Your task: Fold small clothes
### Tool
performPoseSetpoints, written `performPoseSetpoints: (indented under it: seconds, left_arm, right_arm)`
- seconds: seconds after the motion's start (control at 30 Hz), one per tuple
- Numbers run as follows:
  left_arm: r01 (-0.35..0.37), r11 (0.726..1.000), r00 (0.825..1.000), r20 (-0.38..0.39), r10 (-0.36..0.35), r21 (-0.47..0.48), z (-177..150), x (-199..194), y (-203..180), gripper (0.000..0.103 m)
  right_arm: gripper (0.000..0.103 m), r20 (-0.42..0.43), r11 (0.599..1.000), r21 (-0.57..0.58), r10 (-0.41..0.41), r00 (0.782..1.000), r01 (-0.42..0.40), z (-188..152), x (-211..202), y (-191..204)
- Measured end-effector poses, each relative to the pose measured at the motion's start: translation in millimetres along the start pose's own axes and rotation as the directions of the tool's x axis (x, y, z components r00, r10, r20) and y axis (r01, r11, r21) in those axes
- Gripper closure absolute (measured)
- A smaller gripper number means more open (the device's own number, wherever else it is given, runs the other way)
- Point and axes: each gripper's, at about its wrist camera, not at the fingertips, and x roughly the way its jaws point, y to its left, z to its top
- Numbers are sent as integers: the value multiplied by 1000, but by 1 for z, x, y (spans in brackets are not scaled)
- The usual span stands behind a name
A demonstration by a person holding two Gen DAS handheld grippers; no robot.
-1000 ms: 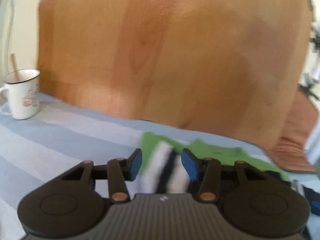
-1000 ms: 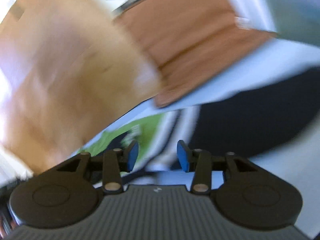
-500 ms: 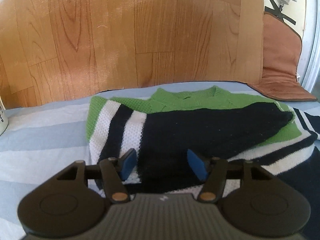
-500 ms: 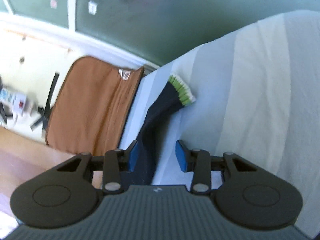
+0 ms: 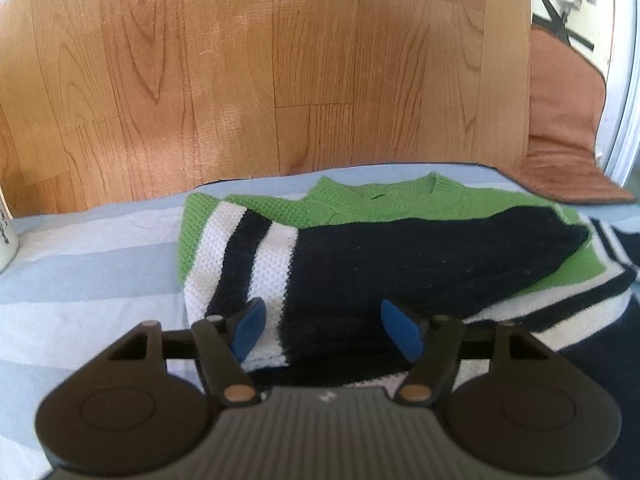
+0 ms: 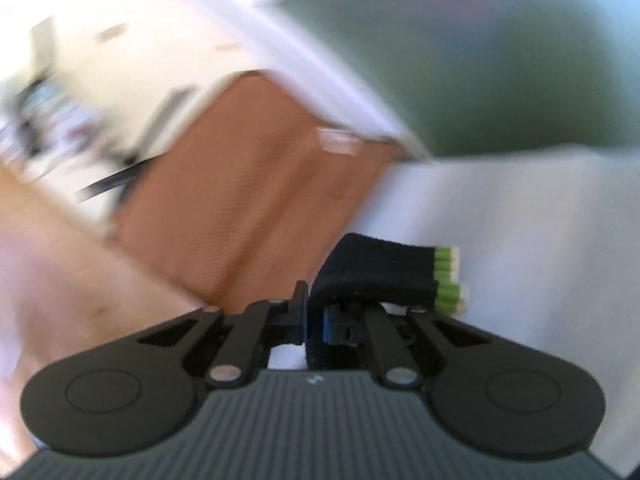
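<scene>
Already one sleeve (image 5: 440, 256) is laid across the green, black and white sweater (image 5: 360, 208) at the centre of the left view; the other sleeve (image 6: 376, 272) is pinched in the right gripper (image 6: 316, 320), whose jaws have just been closing on it, and is not yet folded over. The left gripper (image 5: 326, 330), just opening, holds nothing above the near hem. A blue-striped cloth (image 5: 80, 280) covers the surface; wood flooring (image 5: 280, 60) fills the upper frame, a brown mat (image 5: 560, 120) at upper right

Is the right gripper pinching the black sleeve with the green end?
Touching. In the right wrist view the right gripper has just closed its jaws on the black sleeve, which bends out from between them.
</scene>
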Motion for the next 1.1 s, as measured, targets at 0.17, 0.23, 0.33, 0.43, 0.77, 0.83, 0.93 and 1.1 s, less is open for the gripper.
performPoseSetpoints:
  seconds: [0.17, 0.23, 0.33, 0.43, 0.77, 0.83, 0.93, 1.1]
  left_arm:
    - [189, 956, 982, 74, -176, -223, 11, -23, 43, 36]
    - [243, 917, 969, 121, -215, -315, 14, -33, 66, 32]
    - [280, 867, 958, 182, -223, -412, 14, -47, 101, 25]
    - [284, 841, 955, 215, -205, -461, 14, -56, 124, 24]
    - [259, 894, 966, 109, -235, -365, 14, -30, 96, 23]
    - [262, 902, 965, 92, -245, -344, 13, -25, 86, 23]
    - [260, 910, 966, 77, -249, -323, 12, -22, 73, 23]
    - [251, 914, 968, 90, -234, -319, 11, -30, 71, 23]
  right_arm:
    - [94, -44, 926, -317, 203, 978, -206, -31, 18, 132]
    - [94, -110, 868, -395, 282, 953, -302, -59, 27, 179]
    - [94, -246, 741, -518, 350, 904, -428, -120, 41, 239]
    - [94, -427, 567, -613, 349, 834, -551, -203, 45, 273]
    - [56, -678, 526, -501, 255, 689, -687, -235, 53, 233]
    - [56, -584, 640, -448, 319, 746, -624, -191, 40, 201]
    - [55, -485, 772, -410, 267, 833, -486, -148, 49, 173]
    - [73, -546, 749, -480, 152, 824, -457, -188, 68, 185]
